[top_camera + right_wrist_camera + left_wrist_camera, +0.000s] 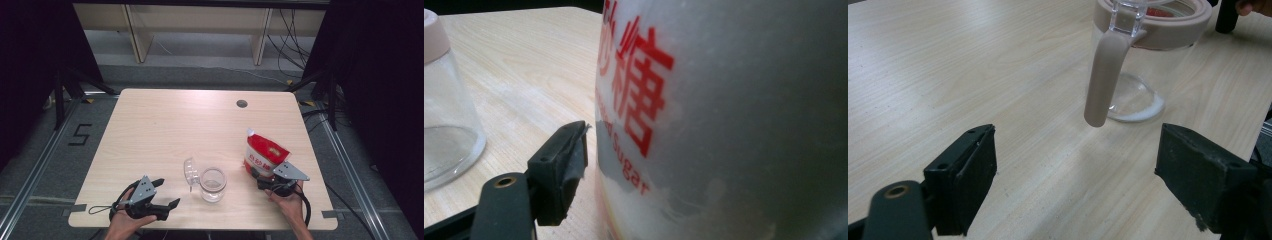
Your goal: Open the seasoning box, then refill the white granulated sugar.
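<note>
Jaws' right half behind sugar bag

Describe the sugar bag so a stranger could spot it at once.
Start at the pale wooden table and look to its near right side, just right of the clear glass jar. The sugar bag stands there in front of the right tongs. It alone is red and white, with red printed characters.

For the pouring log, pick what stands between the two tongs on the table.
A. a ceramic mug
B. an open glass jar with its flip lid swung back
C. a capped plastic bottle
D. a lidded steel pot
B: the high view shows the glass jar open, its flip lid swung back at its left.
</note>
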`<state>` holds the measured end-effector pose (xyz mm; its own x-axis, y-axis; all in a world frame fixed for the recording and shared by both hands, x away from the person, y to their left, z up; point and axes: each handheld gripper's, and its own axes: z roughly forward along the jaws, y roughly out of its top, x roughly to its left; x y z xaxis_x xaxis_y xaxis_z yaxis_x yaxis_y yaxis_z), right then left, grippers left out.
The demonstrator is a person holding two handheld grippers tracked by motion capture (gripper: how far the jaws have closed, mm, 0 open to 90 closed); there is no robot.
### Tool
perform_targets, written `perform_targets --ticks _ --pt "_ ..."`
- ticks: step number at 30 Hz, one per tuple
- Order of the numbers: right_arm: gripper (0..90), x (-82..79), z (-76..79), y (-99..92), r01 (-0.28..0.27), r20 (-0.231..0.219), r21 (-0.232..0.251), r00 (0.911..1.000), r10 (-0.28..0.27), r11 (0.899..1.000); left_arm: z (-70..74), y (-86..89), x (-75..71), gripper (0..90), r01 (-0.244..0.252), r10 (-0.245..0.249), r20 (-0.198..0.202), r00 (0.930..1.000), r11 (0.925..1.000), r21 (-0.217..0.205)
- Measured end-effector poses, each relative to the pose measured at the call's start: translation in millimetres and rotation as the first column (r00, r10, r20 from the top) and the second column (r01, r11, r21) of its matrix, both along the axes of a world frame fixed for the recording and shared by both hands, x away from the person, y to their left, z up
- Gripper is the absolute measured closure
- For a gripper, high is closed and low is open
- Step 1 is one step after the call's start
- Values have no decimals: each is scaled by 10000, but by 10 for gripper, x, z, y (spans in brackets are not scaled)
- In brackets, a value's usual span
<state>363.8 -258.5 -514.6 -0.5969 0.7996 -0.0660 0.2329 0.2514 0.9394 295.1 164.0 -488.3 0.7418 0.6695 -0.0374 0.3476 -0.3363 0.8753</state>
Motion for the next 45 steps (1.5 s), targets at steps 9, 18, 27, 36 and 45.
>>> perform_targets --ticks 9,18,27,36,45 --pt "190 8 1 5 -75 321 -253 9994 83 9997 -12 -20 10 162 106 -106 -28 9999 9999 -6" --pt "250 28 -3 13 -156 452 -204 9988 165 9997 -7 -24 6 162 267 -267 60 9996 9996 -87" --pt "290 56 -8 -7 -309 766 -170 9965 322 9994 -2 -27 -3 162 281 -279 98 9996 9995 -106" --pt "409 60 22 -12 -679 841 -187 9941 692 9975 -8 -36 5 162 298 -298 81 9995 9995 56" --pt "444 -26 133 131 -350 965 -1243 9942 471 9916 -21 -19 -20 162 148 -149 -42 9999 9998 -126"
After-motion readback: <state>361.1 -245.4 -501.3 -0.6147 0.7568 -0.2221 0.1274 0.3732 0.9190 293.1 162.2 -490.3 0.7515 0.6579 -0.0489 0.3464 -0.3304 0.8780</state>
